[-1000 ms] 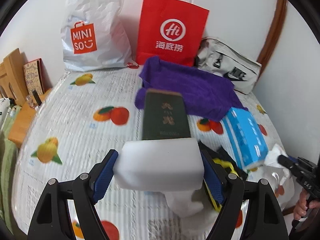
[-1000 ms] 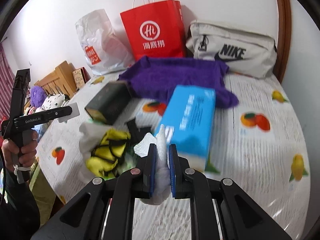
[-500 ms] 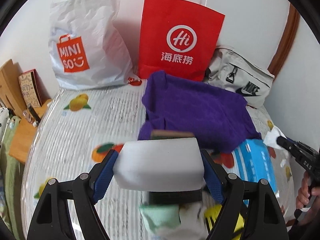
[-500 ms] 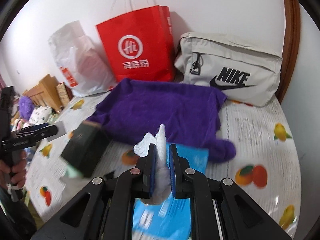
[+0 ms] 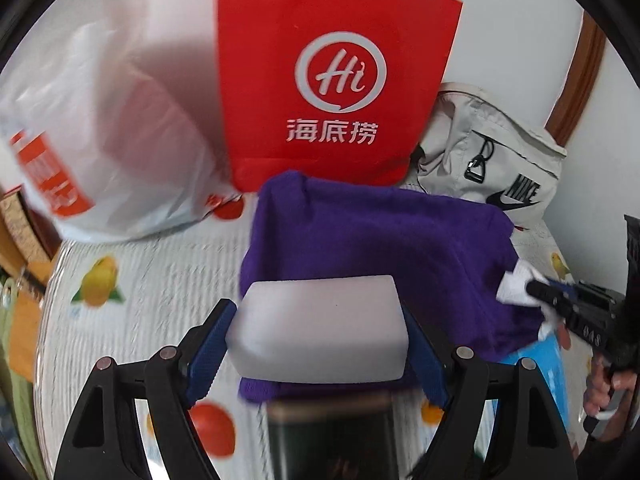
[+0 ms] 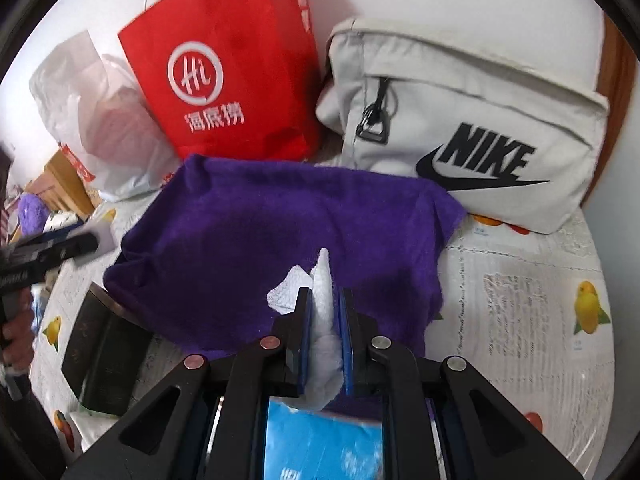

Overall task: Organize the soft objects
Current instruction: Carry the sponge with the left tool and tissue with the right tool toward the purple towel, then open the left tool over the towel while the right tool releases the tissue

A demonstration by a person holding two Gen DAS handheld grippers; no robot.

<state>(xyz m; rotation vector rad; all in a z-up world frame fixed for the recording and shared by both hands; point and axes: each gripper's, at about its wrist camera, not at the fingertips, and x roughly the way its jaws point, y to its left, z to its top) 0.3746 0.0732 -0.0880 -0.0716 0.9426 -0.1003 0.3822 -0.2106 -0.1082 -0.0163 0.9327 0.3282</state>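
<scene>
Left wrist view: left gripper [image 5: 320,340] clamps a white sponge block [image 5: 320,336], right gripper [image 6: 323,336] pinches a tissue [image 6: 320,304], both mid-carry; next, probably onto the purple towel [image 6: 272,248].

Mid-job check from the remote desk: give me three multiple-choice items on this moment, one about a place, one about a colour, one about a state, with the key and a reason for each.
1. Where does the red paper bag stand?
A. Between the white plastic bag and the grey Nike bag
B. On top of the Nike bag
C. Lying flat in front of the towel

2. What colour is the towel spread on the bed?
A. Green
B. Purple
C. Yellow

3. What state are the left tongs in?
A. Open and empty
B. Shut on a white sponge block
C. Shut on the towel

Key: 1 A, the right wrist view shows it upright against the wall with one bag on each side. 2 B, both views show deep purple cloth. 3 B, the blue pads press both ends of the block; the right tongs pinch a white tissue.
</scene>
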